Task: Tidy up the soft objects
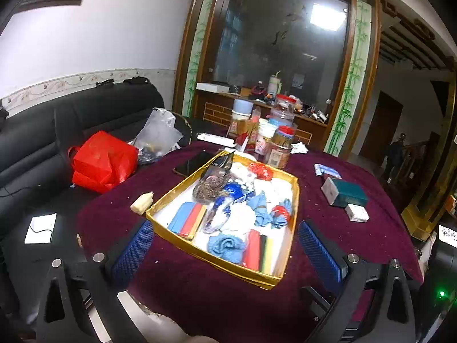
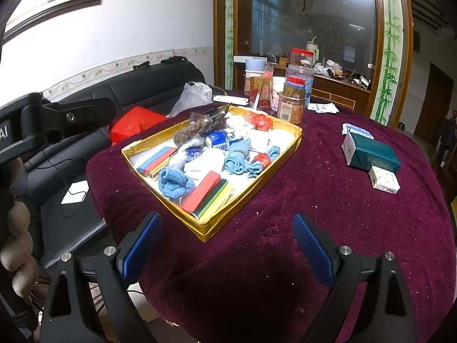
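A shallow tray (image 2: 211, 230) sits on the cloth-covered table (image 2: 314, 214), toward its left side. In the tray lie rolled towels (image 2: 174, 183), stacks of flat sponges (image 2: 207, 195) at its near end and another stack (image 2: 156, 158) at its left, with crumpled wrappers toward the back. Behind the tray stands a cluster of jars (image 2: 294, 105) and boxes. Well to the right of the tray lies a tissue pack (image 2: 371, 154), with a small box (image 2: 384, 182) just before it. Left of the table is a sofa (image 1: 71, 120) bearing a bag (image 1: 104, 161).

Gold tray (image 1: 182, 188), maroon tablecloth (image 1: 328, 228), blue cloths (image 1: 225, 245)
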Tool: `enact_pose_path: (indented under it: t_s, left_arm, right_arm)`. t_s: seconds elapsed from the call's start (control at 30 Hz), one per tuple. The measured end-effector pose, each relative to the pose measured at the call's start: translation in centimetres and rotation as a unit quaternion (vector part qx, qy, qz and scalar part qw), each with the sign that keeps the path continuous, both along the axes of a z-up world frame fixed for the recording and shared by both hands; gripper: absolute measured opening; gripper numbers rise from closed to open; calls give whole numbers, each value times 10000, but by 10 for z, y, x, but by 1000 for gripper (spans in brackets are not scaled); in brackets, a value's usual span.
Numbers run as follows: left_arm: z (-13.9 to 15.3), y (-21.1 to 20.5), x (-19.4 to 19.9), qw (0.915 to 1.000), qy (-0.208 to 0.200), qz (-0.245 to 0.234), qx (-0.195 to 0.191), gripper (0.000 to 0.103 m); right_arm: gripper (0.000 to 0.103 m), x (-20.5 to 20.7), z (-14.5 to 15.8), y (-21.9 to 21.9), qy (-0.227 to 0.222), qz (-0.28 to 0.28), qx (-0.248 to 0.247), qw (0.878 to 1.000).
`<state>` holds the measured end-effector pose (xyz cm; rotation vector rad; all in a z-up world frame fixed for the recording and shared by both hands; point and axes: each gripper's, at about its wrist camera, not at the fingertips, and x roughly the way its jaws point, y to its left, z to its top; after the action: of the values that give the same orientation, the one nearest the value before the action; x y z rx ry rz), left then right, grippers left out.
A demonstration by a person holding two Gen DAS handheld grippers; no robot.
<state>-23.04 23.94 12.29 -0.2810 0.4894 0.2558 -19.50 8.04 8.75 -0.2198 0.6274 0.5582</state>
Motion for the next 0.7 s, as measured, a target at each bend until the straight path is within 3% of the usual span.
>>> enact_pose_path:
  t_s: [0.4,0.7]
  left_arm:
    - [-22,19,15,9985,389,328,224,102]
    - [-31,30,15,9982,401,395,190,102]
  right_arm:
    - [92,16,-11,19,130,6,-282,9995]
    - [92,22,-13,30,203,62,-354,9991]
